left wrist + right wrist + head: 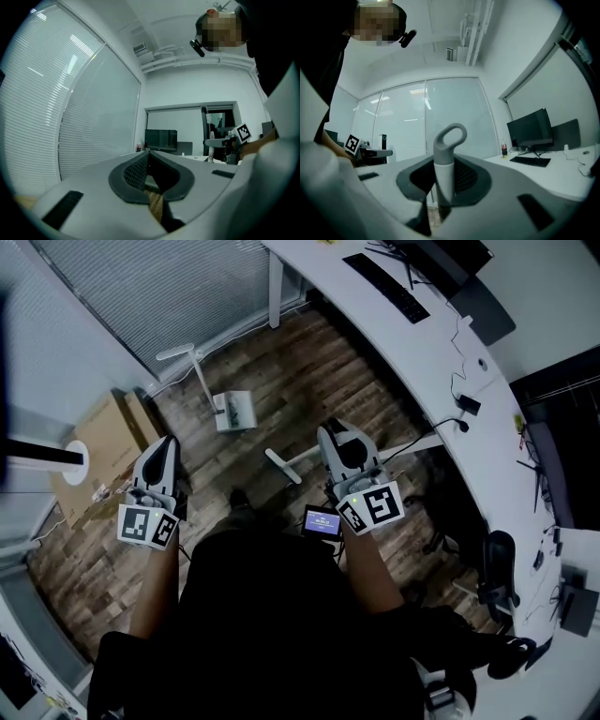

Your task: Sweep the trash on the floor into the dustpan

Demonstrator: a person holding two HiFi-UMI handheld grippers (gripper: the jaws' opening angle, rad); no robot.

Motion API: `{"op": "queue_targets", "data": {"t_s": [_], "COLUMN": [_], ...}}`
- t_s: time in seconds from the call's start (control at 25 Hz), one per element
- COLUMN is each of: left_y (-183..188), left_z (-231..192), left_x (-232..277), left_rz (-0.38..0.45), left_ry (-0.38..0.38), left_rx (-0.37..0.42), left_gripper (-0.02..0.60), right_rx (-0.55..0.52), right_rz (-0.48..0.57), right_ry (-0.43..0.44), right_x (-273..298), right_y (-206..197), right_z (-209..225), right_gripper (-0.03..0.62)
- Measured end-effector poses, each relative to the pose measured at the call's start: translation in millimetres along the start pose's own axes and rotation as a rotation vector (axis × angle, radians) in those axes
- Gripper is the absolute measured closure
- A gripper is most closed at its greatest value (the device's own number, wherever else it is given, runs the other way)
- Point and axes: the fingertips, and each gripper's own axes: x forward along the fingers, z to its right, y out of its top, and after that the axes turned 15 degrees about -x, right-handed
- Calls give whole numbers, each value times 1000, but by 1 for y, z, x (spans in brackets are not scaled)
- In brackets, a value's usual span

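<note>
- white long-handled plastic dustpan (232,412) upright on the wood-plank floor (309,381), on the far side of both hands and a little left of centre; mouth direction not clear from above, and no trash to be made out on the boards.
- white broom handle with a grey loop end (445,171) upright between the jaws of the right gripper (339,439), clenched firmly on it; probably the white bar-shaped broom head (283,466) low on the floor just left of that gripper, nearer than the dustpan.
- left gripper (164,448) clenched on nothing, pads together, well left of the broom.
- best to spot the trash first, then pull short, flat strokes towards the dustpan's mouth, bristles pressed to the boards.
- worth opening the left gripper to steady the dustpan's handle against sliding.
- room to mind: brown cardboard box (103,437) at far left, white curved desk (441,362) at right.
</note>
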Motion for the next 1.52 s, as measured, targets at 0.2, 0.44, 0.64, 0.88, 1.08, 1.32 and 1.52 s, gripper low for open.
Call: {"op": "queue_targets", "data": {"t_s": [0.2, 0.44, 0.64, 0.88, 1.08, 1.32, 1.52], "left_y": [-7, -25, -41, -40, -17, -10, -10], "left_z": [23, 33, 36, 27, 11, -2, 4], "left_x": [-25, -52, -49, -51, -53, -59, -63], "left_rz": [-19, -46, -87, -76, -10, -12, -43], "left_ry": [18, 47, 7, -25, -15, -26, -68], "left_rx": [9, 3, 0, -11, -3, -31, -36], "left_gripper": [588, 587, 588, 588, 588, 588, 588], "right_rx": [-6, 23, 38, 59, 47, 26, 35], "right_rz": [-14, -23, -49, -88, -98, -96, -110], "right_ry": [17, -16, -48, -101, -119, -84, -117], "right_x": [-28, -53, -62, -65, -57, -45, -45], "right_y": [-7, -15, -21, -26, -24, -11, -6], "right_z": [-1, 4, 3, -5, -23, -55, -54], "right_gripper": [522, 520, 520, 521, 522, 522, 522]}}
